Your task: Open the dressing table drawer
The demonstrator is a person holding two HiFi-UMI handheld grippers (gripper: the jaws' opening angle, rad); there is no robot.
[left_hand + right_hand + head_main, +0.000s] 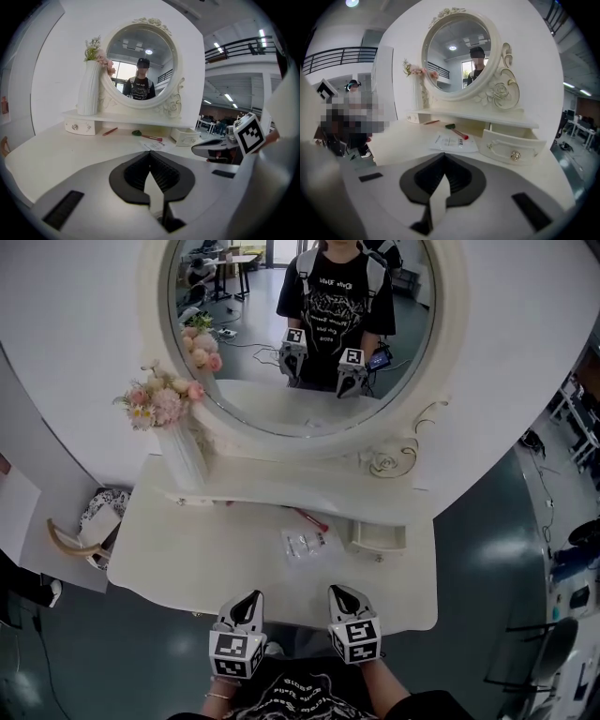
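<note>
The small right drawer [378, 538] of the white dressing table [178, 563] stands pulled out from under the shelf. Its round knob faces me in the right gripper view, on the drawer front [513, 147]. Both grippers hover over the table's front edge, well short of the drawer. The left gripper [248, 601] is shut and empty, with its jaws meeting at the tips in its own view [150, 154]. My right gripper [342, 594] is shut too, nothing between its jaws [444, 157]. A matching left drawer [79, 126] sits closed.
A ribbed white vase of pink flowers [183, 451] stands on the shelf at the left beside the oval mirror [300, 334]. A clear packet [305, 545] and a red-handled tool [307, 518] lie mid-table. A patterned bag [94, 521] sits on the floor at the left.
</note>
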